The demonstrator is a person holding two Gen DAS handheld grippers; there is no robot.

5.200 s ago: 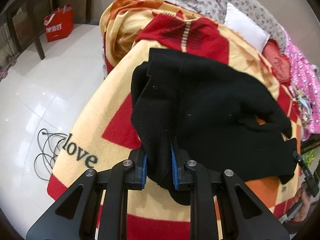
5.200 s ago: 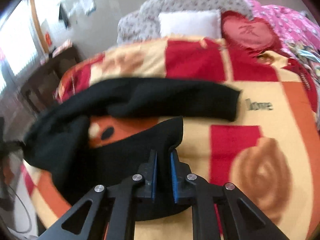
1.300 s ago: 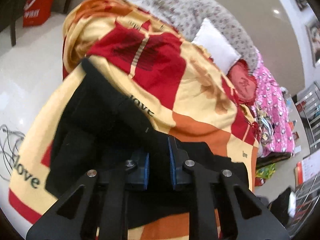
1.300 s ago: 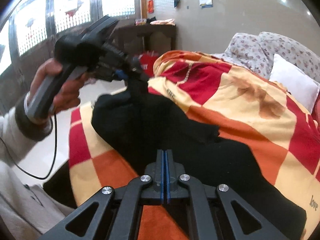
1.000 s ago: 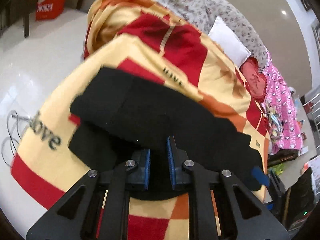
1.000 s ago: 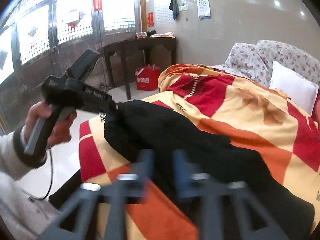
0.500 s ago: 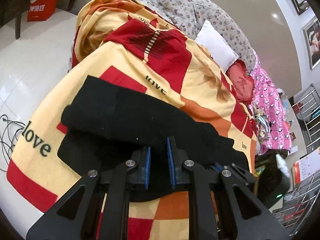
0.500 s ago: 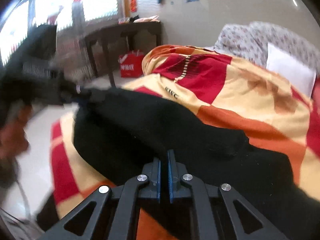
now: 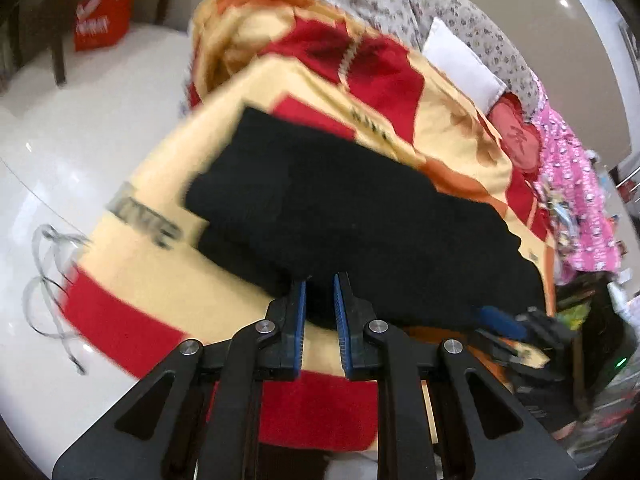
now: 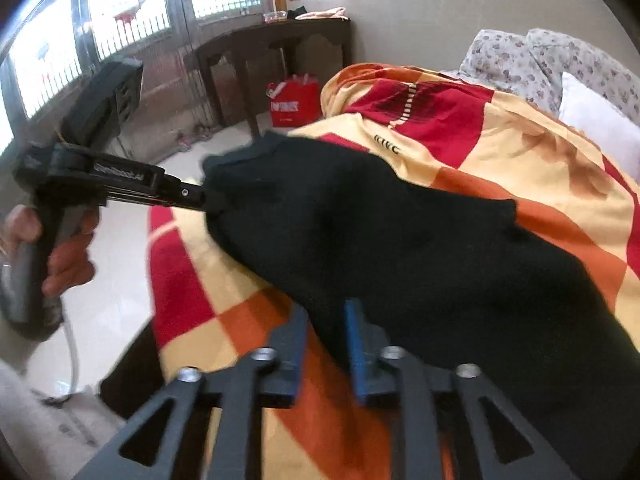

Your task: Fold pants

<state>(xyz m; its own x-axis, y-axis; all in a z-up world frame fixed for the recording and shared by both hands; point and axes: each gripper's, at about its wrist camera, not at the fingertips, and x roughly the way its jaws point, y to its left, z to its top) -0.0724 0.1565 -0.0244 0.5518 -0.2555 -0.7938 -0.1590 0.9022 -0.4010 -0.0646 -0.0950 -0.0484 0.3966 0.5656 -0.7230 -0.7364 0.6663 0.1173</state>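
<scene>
Left hand [image 10: 68,256]: bare, wrapped round the handle of its tool at the left edge of the right wrist view, over the pale floor [image 9: 72,152] beside the bed.
Left hand-held gripper [image 9: 320,300]: jaws drawn in narrow on a fold of black cloth at the near edge of the garment; in the right wrist view its tip is buried in the corner of the fabric nearest the floor.
Pants [image 9: 360,216]: black knit, lying across the near end of the bed on the chequered blanket [image 9: 256,92], doubled over into a long band that runs from the floor-side corner towards the far side. A second layer shows under the top one at the left end, so the edges are not squared.
Right hand-held gripper [image 10: 326,320]: jaws have just been opening; they stand partly apart with the near hem of the cloth between the blue pads, and motion blur hides whether the pads press on it.
Bed head: floral bedding and a white pillow [image 9: 460,64] well apart from the garment.
Done so far: judging by the stacked layers, the lengthwise fold is made.
Left to do: probably let go on the right, square the offset layers, then fold the band across into a compact stack.
</scene>
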